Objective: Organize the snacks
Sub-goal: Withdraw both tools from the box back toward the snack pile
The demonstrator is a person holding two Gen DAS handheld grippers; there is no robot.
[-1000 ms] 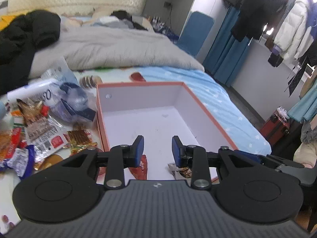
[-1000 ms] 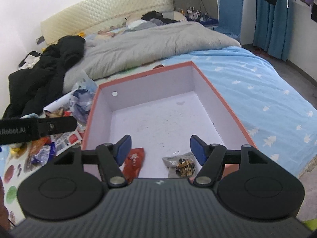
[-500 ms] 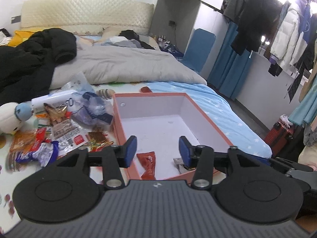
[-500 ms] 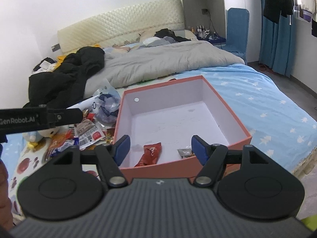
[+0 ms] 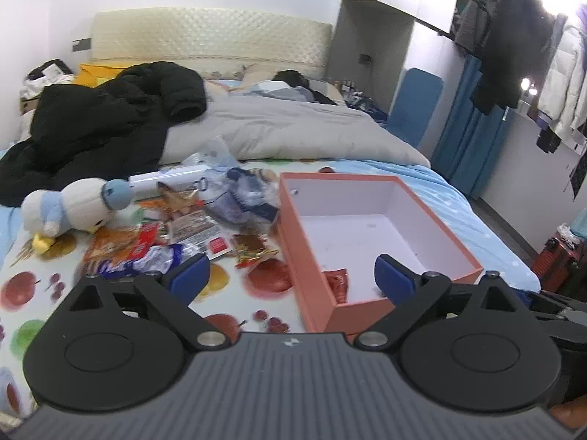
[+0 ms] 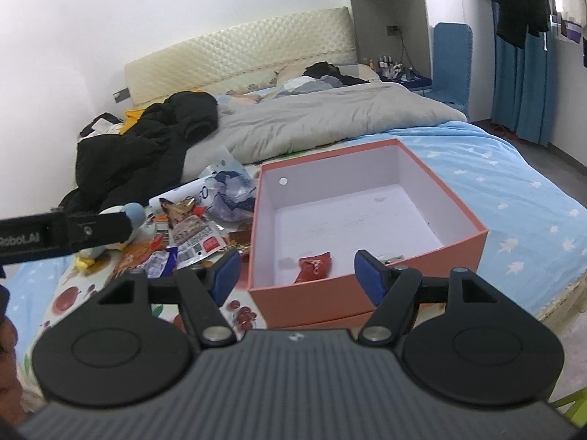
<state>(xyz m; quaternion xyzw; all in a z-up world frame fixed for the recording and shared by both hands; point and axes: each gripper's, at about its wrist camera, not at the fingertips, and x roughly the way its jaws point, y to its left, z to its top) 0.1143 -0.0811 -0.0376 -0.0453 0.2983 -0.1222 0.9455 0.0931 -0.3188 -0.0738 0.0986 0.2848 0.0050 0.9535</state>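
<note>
An orange box [image 5: 304,256] [image 6: 312,306] with a white inside lies open on the bed. A red snack packet [image 5: 335,282] [image 6: 313,266] and a silvery packet [image 6: 390,257] lie near its front wall. Loose snack packets [image 5: 183,231] [image 6: 190,236] are heaped left of the box. My left gripper [image 5: 291,275] hovers over the box's front left corner; its jaws are opening, with nothing between them. My right gripper [image 6: 297,269] hangs open and empty before the front wall. The left gripper's body [image 6: 55,236] shows at the left edge of the right wrist view.
A plush duck [image 5: 73,209] lies left of the snacks. Behind them are a black jacket [image 5: 110,128] and a grey duvet [image 5: 293,132]. The bed's edge drops off right of the box, near a red suitcase [image 5: 554,260] and a blue chair [image 6: 451,62].
Both grippers have drawn back from inside the box and risen a little. The left jaws have spread from narrow to wide. The left view now takes in the snack heap.
</note>
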